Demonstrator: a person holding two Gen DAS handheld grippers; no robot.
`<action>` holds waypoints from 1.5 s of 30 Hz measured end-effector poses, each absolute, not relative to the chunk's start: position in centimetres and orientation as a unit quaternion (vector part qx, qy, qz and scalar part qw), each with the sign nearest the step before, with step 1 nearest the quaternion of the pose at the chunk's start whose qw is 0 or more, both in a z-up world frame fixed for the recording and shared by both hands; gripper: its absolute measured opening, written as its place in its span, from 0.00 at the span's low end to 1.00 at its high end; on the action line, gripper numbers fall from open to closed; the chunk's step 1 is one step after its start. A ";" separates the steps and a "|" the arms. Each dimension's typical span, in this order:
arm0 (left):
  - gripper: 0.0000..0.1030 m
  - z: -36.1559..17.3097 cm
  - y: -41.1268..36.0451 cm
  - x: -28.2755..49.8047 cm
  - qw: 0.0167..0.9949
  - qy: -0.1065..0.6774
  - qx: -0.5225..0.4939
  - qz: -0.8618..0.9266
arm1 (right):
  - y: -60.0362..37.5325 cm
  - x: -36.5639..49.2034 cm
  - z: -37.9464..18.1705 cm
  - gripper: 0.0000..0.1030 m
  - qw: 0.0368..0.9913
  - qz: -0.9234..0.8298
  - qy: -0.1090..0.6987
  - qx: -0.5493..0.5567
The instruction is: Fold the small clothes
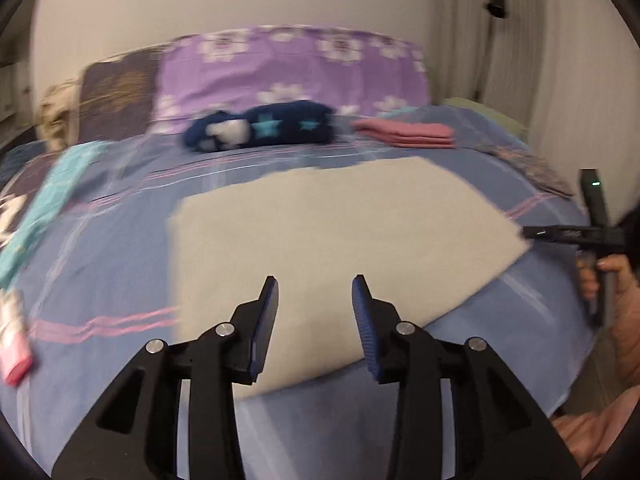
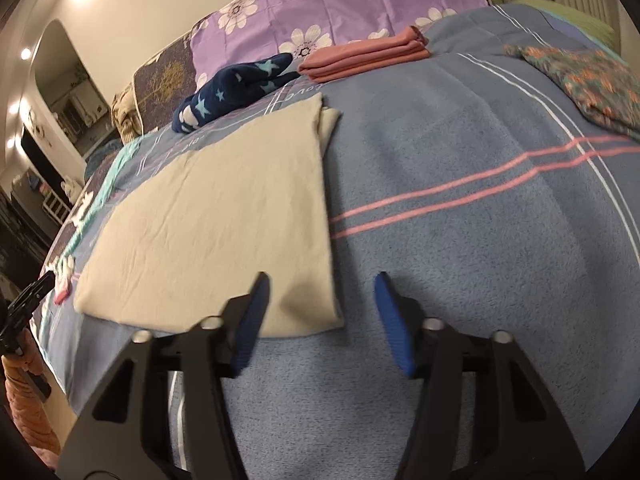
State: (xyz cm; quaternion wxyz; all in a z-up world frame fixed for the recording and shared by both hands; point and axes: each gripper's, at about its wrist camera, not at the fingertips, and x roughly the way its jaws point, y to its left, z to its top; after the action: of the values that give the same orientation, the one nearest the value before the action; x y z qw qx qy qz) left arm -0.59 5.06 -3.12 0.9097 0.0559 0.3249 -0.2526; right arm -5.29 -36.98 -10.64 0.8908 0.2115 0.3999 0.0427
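Now the beige cloth [image 2: 224, 224] lies folded flat on the blue blanket [image 2: 460, 184], near the bed's front edge. Left gripper [image 1: 315, 288] hangs over it, jaws apart, gripping nothing. Right gripper [image 2: 322, 286] stands at the cloth's near right corner, jaws apart and empty too.

Blue striped blanket [image 2: 460, 168], purple flowered pillow [image 2: 344, 4], dark patterned pillow [image 1: 118, 96], white curtain [image 1: 472, 28]
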 end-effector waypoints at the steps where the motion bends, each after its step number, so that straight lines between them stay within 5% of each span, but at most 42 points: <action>1: 0.38 -3.3 2.5 0.1 0.896 0.337 0.056 -0.284 | -37.3 -5.6 -10.9 0.36 0.888 0.050 0.399 0.223; 13: 0.38 -7.5 -17.9 4.0 0.795 0.435 0.063 -0.419 | -39.3 -5.5 -10.3 0.34 0.889 0.114 0.376 0.234; 22: 0.49 -8.0 -20.2 6.0 0.783 0.466 0.032 -0.411 | -37.5 -4.5 -10.6 0.24 0.883 0.199 0.374 0.203; 31: 0.49 -8.3 -22.7 7.2 0.761 0.486 -0.002 -0.430 | -35.9 -5.2 -9.8 0.24 0.884 0.235 0.359 0.184; 35: 0.12 -9.2 -23.3 6.6 0.767 0.480 0.043 -0.423 | -35.5 -5.2 -10.2 0.25 0.877 0.246 0.376 0.173; 45: 0.11 -10.4 -21.5 5.9 0.762 0.482 0.014 -0.432 | -42.2 -3.4 -8.0 0.37 0.897 0.157 0.358 0.207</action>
State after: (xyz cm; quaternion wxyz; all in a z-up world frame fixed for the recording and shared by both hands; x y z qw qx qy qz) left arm 5.87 -21.45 -10.35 0.7620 0.0138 0.4820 -0.4322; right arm -3.41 -42.18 -8.04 0.8971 0.2067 0.3577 0.1569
